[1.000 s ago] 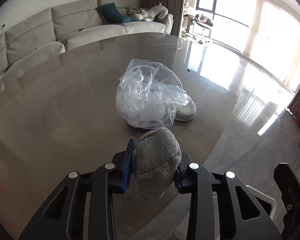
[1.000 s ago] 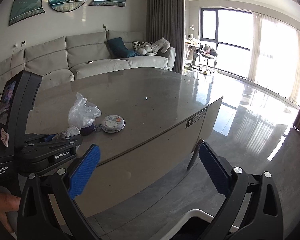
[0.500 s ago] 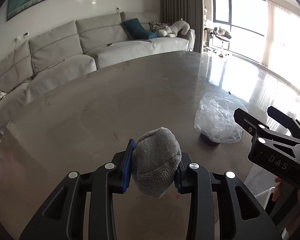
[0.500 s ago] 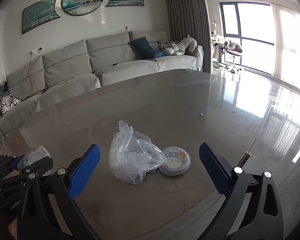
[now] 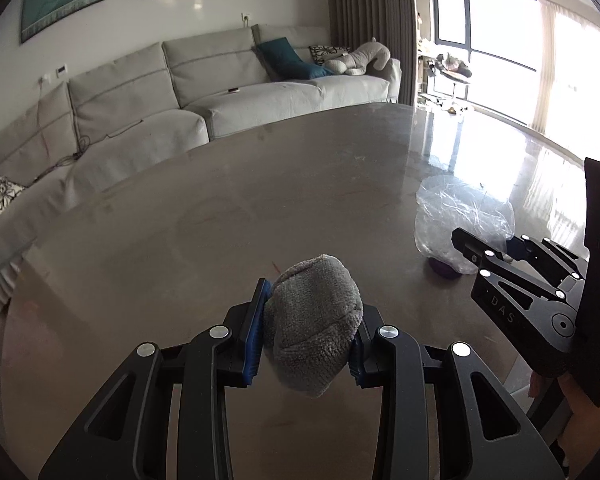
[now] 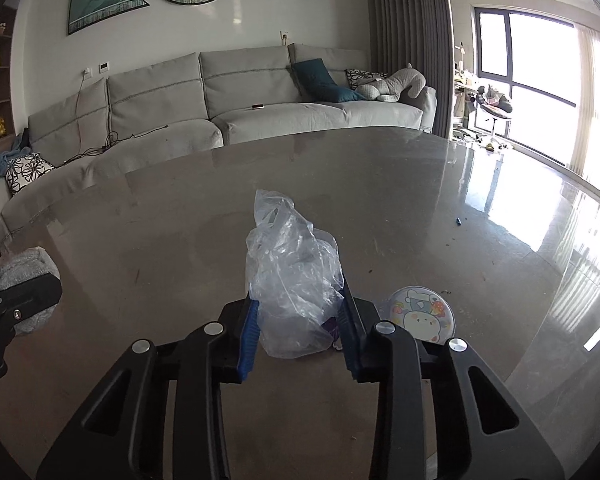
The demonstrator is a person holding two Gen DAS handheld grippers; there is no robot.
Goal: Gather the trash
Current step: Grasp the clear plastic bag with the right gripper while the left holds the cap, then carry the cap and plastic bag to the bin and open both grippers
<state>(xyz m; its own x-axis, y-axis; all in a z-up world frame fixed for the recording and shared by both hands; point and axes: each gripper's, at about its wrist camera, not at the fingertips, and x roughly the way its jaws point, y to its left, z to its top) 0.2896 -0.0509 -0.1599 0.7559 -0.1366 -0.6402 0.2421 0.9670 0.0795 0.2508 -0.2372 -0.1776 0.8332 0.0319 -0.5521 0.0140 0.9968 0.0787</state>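
Observation:
My left gripper (image 5: 306, 332) is shut on a grey cloth (image 5: 314, 320) and holds it over the near part of the grey table (image 5: 220, 216). A crumpled clear plastic bag (image 6: 294, 280) stands on the table over a small purple thing (image 5: 444, 270). My right gripper (image 6: 298, 332) has its jaws around the lower part of the bag, pads (image 6: 247, 330) against its sides. The bag also shows in the left wrist view (image 5: 460, 216), with my right gripper (image 5: 496, 248) at it. The cloth shows at the left edge of the right wrist view (image 6: 20, 276).
A round lid with a cartoon print (image 6: 420, 314) lies flat on the table just right of the bag. A small dark speck (image 6: 458, 221) lies further back right. A grey sofa (image 6: 220, 100) runs behind the table. Small crumbs lie near the lid.
My right gripper has moved forward over the table and closed its jaws around the plastic bag. My left gripper has swung left with the cloth still in it.

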